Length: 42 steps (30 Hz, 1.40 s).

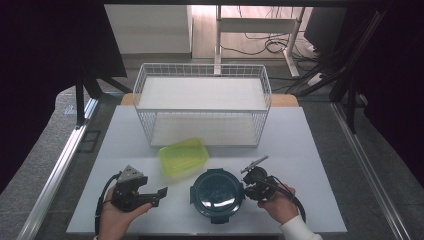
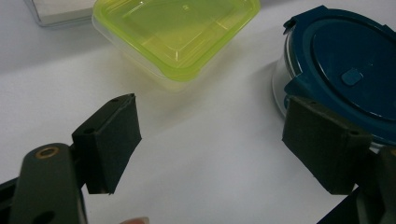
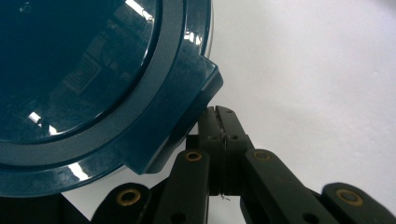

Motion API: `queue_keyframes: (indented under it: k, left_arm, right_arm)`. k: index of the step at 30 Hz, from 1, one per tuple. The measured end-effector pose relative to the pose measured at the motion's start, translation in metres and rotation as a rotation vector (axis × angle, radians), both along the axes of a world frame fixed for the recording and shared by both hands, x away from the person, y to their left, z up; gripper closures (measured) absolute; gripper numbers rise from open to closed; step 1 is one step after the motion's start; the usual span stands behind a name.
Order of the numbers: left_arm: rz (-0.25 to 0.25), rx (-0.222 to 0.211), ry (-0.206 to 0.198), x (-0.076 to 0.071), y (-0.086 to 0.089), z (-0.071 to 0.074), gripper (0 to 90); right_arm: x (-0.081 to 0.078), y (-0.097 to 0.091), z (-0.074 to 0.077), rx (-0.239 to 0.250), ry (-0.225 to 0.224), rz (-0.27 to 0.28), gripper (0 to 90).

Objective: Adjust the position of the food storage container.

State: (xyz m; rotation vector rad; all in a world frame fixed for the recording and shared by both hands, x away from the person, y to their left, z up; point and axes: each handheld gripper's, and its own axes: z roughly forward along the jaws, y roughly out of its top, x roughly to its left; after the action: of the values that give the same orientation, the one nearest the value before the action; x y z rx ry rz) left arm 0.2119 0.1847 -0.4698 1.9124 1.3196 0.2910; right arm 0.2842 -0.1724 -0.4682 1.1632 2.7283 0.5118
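High view, lower centre: my right gripper [image 1: 246,186], fingers pressed together, touched the round dark-blue lidded container [image 1: 217,194]; my left gripper [image 1: 159,196] had its fingers spread.

We seem to be in a lab or test room. A white worktop [image 1: 310,150] sits between dark curtains [image 1: 45,60], with metal stands [image 1: 80,100] and floor cables [image 1: 270,47] behind.

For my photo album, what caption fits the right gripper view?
Shut right gripper beside a clip tab of the round dark-blue container lid on the white table.
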Motion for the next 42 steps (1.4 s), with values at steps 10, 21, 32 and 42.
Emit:
queue_keyframes:
  k: [10,21,32,42]
  left_arm:
    - [0.000,-0.003,0.001,0.000,-0.001,-0.003,19.2]
    - [-0.006,-0.008,-0.026,-0.001,-0.004,-0.002,20.3]
    - [0.005,-0.030,-0.029,-0.001,0.002,-0.001,18.5]
    - [-0.007,-0.046,-0.010,-0.001,0.000,-0.003,18.5]
  right_arm:
    - [-0.002,-0.005,0.004,0.028,-0.048,0.015,89.1]
    - [-0.027,-0.053,0.038,0.319,-0.245,-0.114,68.7]
    - [-0.034,-0.069,0.024,0.427,-0.263,-0.144,22.3]
    - [-0.035,-0.070,0.018,0.490,-0.224,-0.134,20.8]
